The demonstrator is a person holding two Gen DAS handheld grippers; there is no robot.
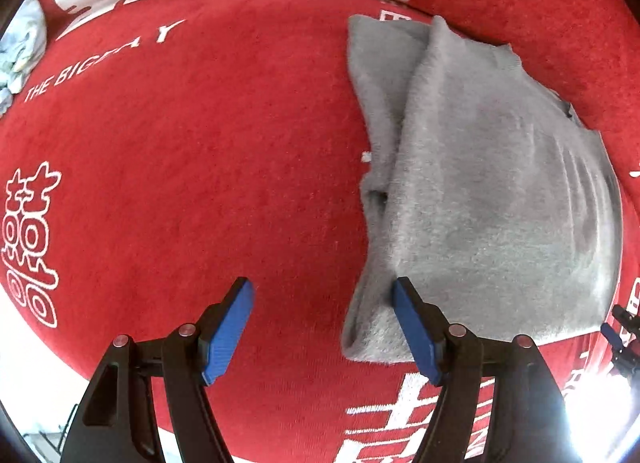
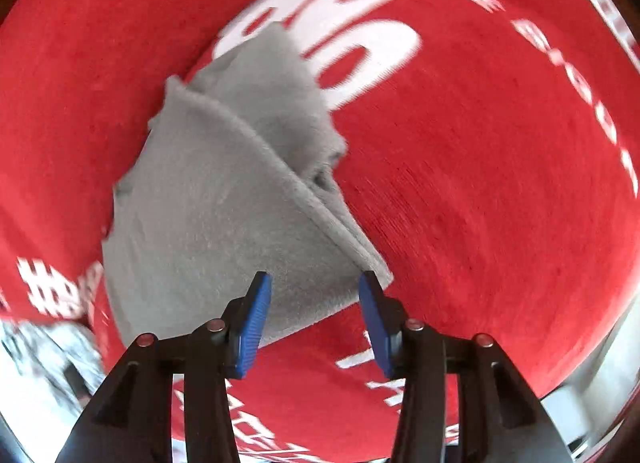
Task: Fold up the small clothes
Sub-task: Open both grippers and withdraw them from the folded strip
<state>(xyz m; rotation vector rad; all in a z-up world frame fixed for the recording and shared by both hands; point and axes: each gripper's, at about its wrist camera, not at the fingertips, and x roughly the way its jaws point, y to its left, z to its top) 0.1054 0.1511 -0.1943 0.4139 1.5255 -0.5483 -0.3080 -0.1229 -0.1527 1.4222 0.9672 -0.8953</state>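
Note:
A grey fuzzy garment (image 1: 488, 191) lies folded on the red cloth (image 1: 200, 163). In the left wrist view it fills the right half, with a folded edge running down its left side. My left gripper (image 1: 322, 291) is open and empty, its right finger (image 1: 416, 327) at the garment's near left corner. In the right wrist view the garment (image 2: 208, 203) lies at centre left, layers stacked. My right gripper (image 2: 316, 287) is open and empty, just above the garment's near edge. The right gripper also shows at the left wrist view's right edge (image 1: 618, 337).
The red cloth bears white characters and lettering (image 1: 100, 55). A pale blue crumpled cloth (image 1: 20, 47) lies at the far left. A white and grey patterned thing (image 2: 36, 359) shows blurred at the lower left of the right wrist view.

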